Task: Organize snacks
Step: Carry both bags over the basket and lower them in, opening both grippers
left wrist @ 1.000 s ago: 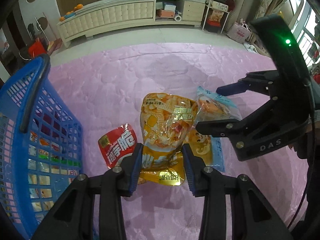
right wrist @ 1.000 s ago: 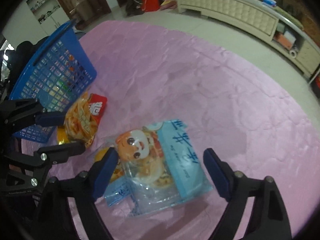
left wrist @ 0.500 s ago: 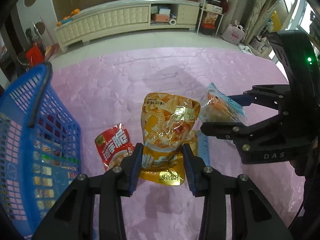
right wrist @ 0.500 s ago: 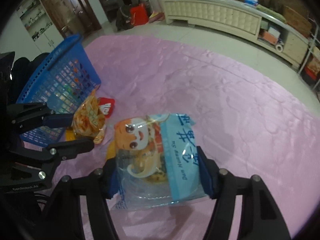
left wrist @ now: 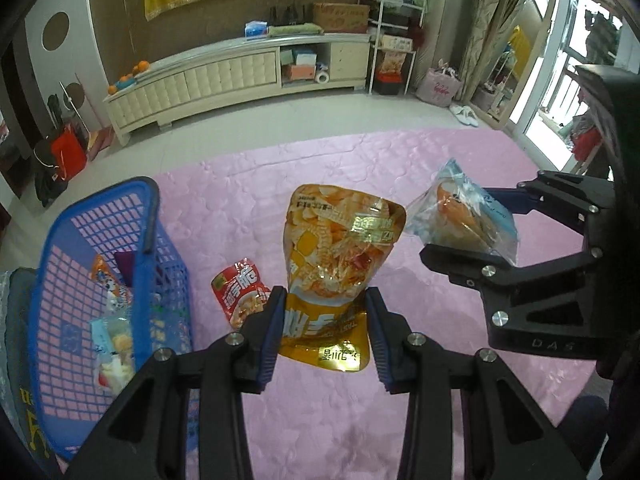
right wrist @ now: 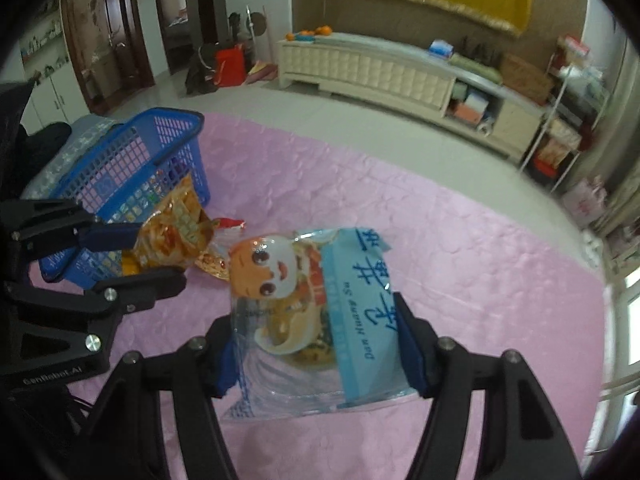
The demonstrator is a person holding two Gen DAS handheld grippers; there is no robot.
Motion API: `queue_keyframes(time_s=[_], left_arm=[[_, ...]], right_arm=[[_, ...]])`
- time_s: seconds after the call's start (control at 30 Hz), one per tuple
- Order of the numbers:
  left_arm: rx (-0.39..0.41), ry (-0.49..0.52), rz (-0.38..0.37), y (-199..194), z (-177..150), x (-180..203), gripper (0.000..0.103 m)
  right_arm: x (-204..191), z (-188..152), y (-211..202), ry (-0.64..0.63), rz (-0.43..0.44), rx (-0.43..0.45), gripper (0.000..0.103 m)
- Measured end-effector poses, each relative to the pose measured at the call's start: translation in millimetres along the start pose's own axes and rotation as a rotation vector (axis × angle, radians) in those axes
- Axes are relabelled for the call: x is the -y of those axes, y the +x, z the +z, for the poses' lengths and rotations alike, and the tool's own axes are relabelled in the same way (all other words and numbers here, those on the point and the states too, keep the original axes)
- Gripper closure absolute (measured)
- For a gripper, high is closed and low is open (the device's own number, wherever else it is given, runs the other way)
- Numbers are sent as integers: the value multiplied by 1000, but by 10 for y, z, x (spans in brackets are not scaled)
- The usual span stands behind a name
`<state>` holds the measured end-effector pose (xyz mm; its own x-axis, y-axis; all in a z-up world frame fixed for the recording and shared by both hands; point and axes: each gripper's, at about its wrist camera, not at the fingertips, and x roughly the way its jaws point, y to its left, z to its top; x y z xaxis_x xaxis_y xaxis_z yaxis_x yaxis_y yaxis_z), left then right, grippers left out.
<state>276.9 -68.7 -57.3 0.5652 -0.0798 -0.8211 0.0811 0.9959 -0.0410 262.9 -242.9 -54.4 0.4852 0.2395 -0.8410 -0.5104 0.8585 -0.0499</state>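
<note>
Since the earlier frame both packets have come up off the pink quilt (left wrist: 240, 200), and the right tongs (right wrist: 320, 344), whose jaws have just been closing, now clamp the clear and blue cartoon packet (right wrist: 316, 312) by its two sides; the left tongs (left wrist: 324, 332) are clamped on the lower part of the orange snack bag (left wrist: 336, 264), which stands upright between the blue pads, its top reaching away from the camera; in the left wrist view the right tongs and their packet hang to the right of the orange bag, just beside it and not touching; a red snack packet (left wrist: 238, 292) lies flat on the quilt near the left pad, between the orange bag and the blue basket (left wrist: 100, 240); the basket stands at the left on the quilt, handle folded down, with several packets already inside; beyond the quilt a bare floor runs to a long cream cabinet (left wrist: 224, 76) against the far wall.
</note>
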Motion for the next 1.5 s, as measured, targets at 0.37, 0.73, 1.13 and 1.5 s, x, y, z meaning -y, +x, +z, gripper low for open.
queue_keyframes(time_s=[0.37,0.73,1.13,1.5], left_arm=[[73,-19,-11,-624,-135,-369,66],[89,-104,27,-969,-180,-1113,66],[47,-163,53,-911,-165,-1761,65],[-37,-170,4,-395,22,-1934,63]], right_arm=[[-499,161,-516,-36,-76,52,34],[-1057,501,-591,-29,0,92,34],[-1423,785,-118,14,42,46,34],[-1389,927,321,68,41,-23,34]])
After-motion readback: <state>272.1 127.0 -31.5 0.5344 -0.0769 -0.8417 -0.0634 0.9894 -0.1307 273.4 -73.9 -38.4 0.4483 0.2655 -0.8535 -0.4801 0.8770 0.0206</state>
